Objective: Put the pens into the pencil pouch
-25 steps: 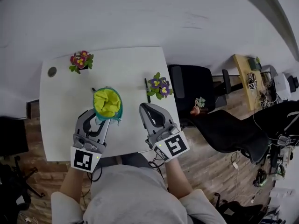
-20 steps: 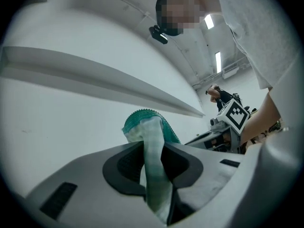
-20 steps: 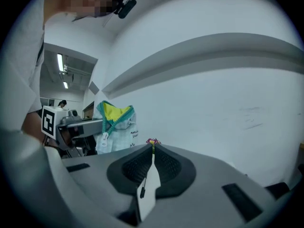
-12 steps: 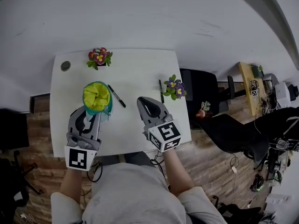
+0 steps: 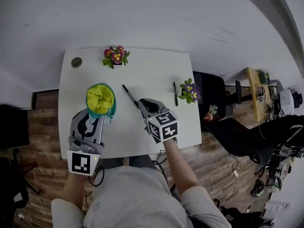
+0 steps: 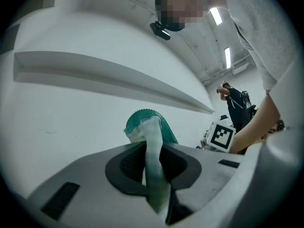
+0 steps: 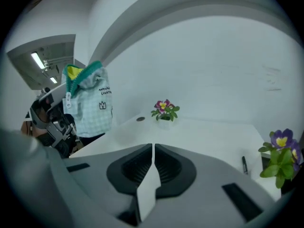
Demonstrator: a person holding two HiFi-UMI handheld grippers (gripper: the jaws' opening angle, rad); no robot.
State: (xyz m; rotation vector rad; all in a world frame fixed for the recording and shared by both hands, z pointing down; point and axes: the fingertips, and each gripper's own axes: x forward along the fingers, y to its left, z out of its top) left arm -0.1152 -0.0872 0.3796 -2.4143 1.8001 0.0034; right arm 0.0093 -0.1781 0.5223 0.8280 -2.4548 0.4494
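1. Since a second ago, the right claw [image 5: 143,103] has come forward from the near edge of the bench [image 5: 142,68] and tipped downward. The left claw [image 6: 154,164] has carried the pouch [image 5: 100,99] toward the bench's left side, uncovering a black pen [image 5: 129,95] that was hidden at first.
2. Left claw: pinching a fold of the pouch's green-and-white fabric. Its jaws have just been closing on that fold, which fills the gap between them.
3. Pouch: held upright over the left half of the bench, mouth open and facing up, yellow lining showing. Whether its base rests on the bench cannot be told.
4. Right claw: jaws pressed together, nothing between them. Its tips sit at the near end of the black pen; contact cannot be confirmed.
5. Black pen: lying flat and slantwise near the bench's middle, between the pouch and the right claw, outside the pouch.
6. Second pen [image 5: 175,93]: lying flat near the right edge, just beside a pot of purple flowers [image 5: 191,90], well apart from the pouch.
7. Other items: a pot of pink flowers [image 5: 116,55] at the far edge; a round dark disc [image 5: 76,62] in the far left corner.
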